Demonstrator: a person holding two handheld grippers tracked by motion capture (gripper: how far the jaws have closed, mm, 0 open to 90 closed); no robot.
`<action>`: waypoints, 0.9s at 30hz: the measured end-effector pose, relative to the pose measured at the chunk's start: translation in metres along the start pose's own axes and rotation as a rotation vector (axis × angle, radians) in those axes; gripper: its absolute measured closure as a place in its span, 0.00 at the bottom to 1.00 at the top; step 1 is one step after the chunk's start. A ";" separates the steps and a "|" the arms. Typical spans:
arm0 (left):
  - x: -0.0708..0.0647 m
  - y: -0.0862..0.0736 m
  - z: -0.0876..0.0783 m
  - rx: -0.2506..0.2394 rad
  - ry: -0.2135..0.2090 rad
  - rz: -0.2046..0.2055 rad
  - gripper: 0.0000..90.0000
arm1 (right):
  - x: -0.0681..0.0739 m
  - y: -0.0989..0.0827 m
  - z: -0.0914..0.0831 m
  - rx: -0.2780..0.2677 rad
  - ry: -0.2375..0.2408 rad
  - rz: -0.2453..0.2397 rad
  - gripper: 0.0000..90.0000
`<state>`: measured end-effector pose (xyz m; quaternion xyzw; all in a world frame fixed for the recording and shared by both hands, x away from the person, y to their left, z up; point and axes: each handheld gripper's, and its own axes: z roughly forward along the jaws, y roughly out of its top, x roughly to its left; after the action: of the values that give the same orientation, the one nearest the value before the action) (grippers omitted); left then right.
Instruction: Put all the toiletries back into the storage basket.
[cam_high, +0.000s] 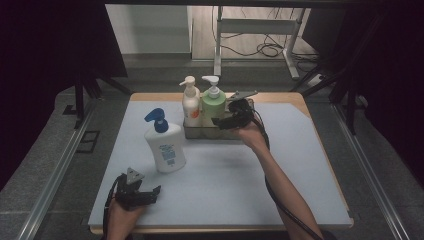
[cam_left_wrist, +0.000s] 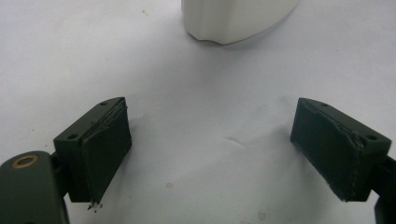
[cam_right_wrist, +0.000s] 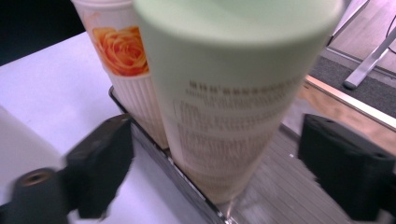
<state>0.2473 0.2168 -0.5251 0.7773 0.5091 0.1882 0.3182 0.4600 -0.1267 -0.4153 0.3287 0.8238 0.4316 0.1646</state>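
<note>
A white lotion bottle with a blue pump (cam_high: 165, 145) stands alone on the pale mat, left of centre. A metal tray (cam_high: 200, 132) at the back holds a cream bottle with a rose print (cam_high: 190, 102) and a green pump bottle (cam_high: 213, 105), side by side. My right gripper (cam_high: 220, 121) is at the tray's right end, level with the green bottle. In the right gripper view the green bottle (cam_right_wrist: 224, 93) stands between my wide jaws with a gap on each side, the rose bottle (cam_right_wrist: 126, 60) beyond it. My left gripper (cam_high: 152, 192) rests open near the front left; the white bottle's base (cam_left_wrist: 233, 18) lies ahead of it.
The pale mat (cam_high: 225, 175) covers a wooden table whose edge shows at the back and right. A metal desk frame and cables (cam_high: 260, 45) stand on the floor beyond. The tray's bare ribbed floor (cam_right_wrist: 289, 196) lies right of the green bottle.
</note>
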 end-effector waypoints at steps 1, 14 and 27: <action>0.000 0.000 0.000 0.000 0.000 0.000 0.13 | -0.001 -0.002 -0.002 0.002 0.000 0.006 0.19; 0.000 0.000 0.000 0.002 0.001 0.000 0.13 | -0.028 -0.019 -0.013 0.074 -0.034 0.125 0.84; 0.000 0.000 0.000 0.002 0.000 -0.001 0.13 | -0.040 -0.031 0.012 0.093 -0.079 0.183 1.00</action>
<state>0.2472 0.2168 -0.5249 0.7774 0.5096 0.1877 0.3173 0.4832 -0.1598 -0.4481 0.4267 0.8023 0.3928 0.1412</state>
